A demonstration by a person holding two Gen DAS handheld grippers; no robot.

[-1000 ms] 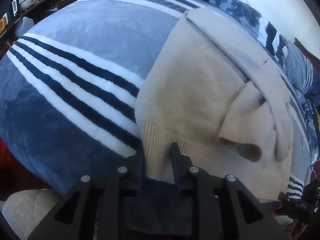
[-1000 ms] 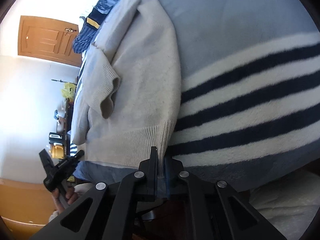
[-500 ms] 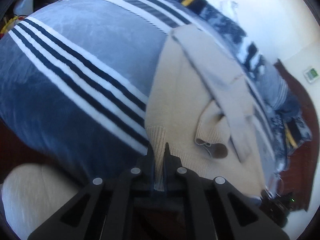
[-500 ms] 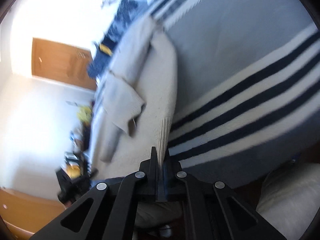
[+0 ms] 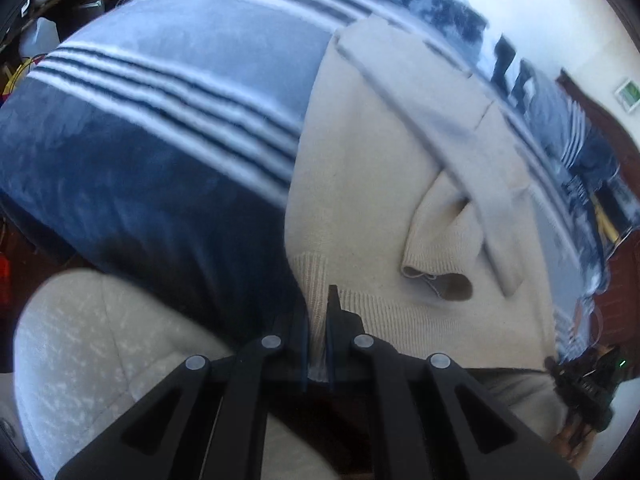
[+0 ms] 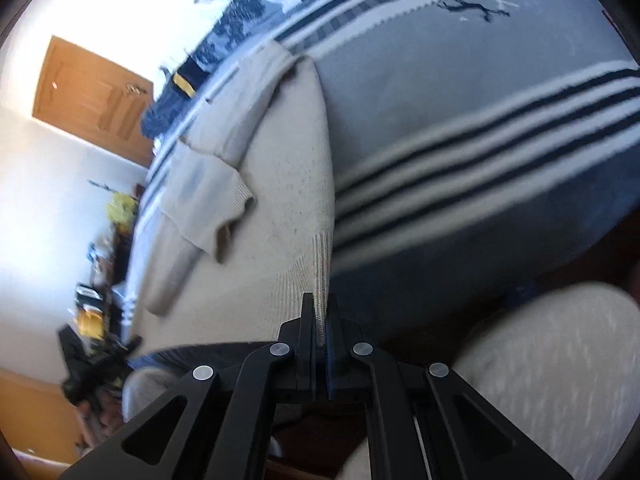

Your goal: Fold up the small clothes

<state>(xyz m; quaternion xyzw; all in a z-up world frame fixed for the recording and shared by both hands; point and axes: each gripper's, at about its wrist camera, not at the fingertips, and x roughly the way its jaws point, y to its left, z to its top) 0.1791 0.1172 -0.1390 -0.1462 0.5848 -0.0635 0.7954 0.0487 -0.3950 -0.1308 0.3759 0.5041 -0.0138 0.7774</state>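
A cream knitted sweater (image 5: 372, 184) lies on a blue blanket (image 5: 160, 160) with white and dark stripes, its sleeves folded across the body. My left gripper (image 5: 318, 312) is shut on the ribbed hem at the sweater's left bottom corner. In the right wrist view the same sweater (image 6: 280, 200) runs away from me, and my right gripper (image 6: 320, 316) is shut on the ribbed hem at its right bottom corner. Both corners are lifted off the blanket (image 6: 460, 140). The other gripper (image 6: 96, 364) shows at the lower left of that view.
A person's light trouser leg (image 5: 100, 360) fills the lower left below the bed edge; the other leg (image 6: 540, 360) is at the lower right. Dark patterned bedding (image 5: 520, 72) lies beyond the sweater. A wooden door (image 6: 92, 96) and cluttered furniture (image 6: 108, 240) stand to the side.
Both grippers closed on the hem corners and have pulled up and back toward the person. The hem has come off the blanket, and the trouser legs have entered both views.
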